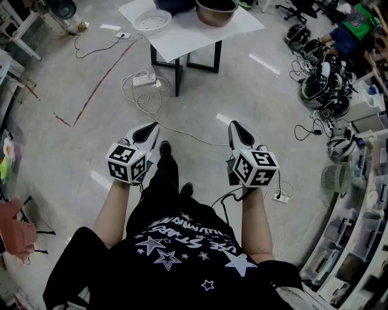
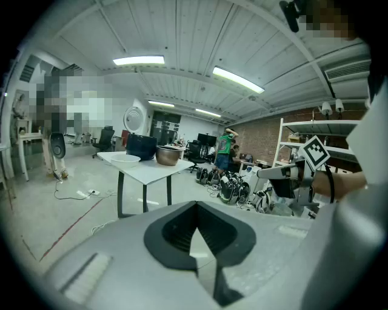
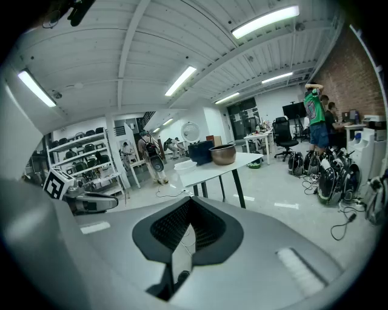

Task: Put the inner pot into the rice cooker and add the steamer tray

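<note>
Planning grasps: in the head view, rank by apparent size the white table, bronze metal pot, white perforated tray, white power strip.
1. white table
2. bronze metal pot and white perforated tray: alike, pot cropped, unranked
3. white power strip

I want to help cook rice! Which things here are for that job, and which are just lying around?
For the job:
- inner pot
- steamer tray
- rice cooker
All three sit on the white table.

Just lying about:
- power strip
- small fan
- red floor line
</note>
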Tool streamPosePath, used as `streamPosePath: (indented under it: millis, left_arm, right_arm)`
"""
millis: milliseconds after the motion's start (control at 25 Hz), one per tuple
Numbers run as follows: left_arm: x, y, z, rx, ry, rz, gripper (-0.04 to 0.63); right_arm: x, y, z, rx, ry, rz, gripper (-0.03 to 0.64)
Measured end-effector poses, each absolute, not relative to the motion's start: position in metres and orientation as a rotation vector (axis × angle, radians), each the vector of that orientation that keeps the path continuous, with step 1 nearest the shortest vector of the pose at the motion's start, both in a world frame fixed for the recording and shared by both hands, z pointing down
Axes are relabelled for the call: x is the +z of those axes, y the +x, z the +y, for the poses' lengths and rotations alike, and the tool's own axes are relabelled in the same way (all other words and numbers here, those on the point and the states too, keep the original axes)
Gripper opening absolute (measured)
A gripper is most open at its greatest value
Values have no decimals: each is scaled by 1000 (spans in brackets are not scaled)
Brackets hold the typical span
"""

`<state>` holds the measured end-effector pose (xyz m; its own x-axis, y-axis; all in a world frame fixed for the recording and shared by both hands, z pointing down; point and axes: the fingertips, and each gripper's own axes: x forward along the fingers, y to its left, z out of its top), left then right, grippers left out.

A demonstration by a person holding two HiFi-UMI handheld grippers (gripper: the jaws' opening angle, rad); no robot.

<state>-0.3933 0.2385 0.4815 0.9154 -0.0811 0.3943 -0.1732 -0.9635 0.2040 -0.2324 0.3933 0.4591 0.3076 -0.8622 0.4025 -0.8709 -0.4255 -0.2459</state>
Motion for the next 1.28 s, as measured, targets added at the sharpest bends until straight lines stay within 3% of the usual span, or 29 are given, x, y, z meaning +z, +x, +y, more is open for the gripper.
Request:
streamPosePath:
  millis: [400,920,960,1040,1160,1280]
  left_arm:
    - [476,-409,238,581,2811,-242,0]
    - [446,-371,255,518,2870,-204,3]
    - [446,-368,254,507,2868,-195,40]
    - [448,-363,249,504,2871,-170,179]
    - [456,-349,239,521,2870,-155,309]
    - [461,-329,225,511,2836,-138,378]
  right_arm:
    - [462,-248,391,778,2512,-1708,25]
    - [436,-225,401,713,2626,-1728,34]
    - [436,-223,398,725,2628,-1743,75]
    - [438,-219,391,752,2618,-1771,269]
    - [445,-206,381,779,2607,-1767,326]
    - [449,-190,366,811,2609,-1751,354]
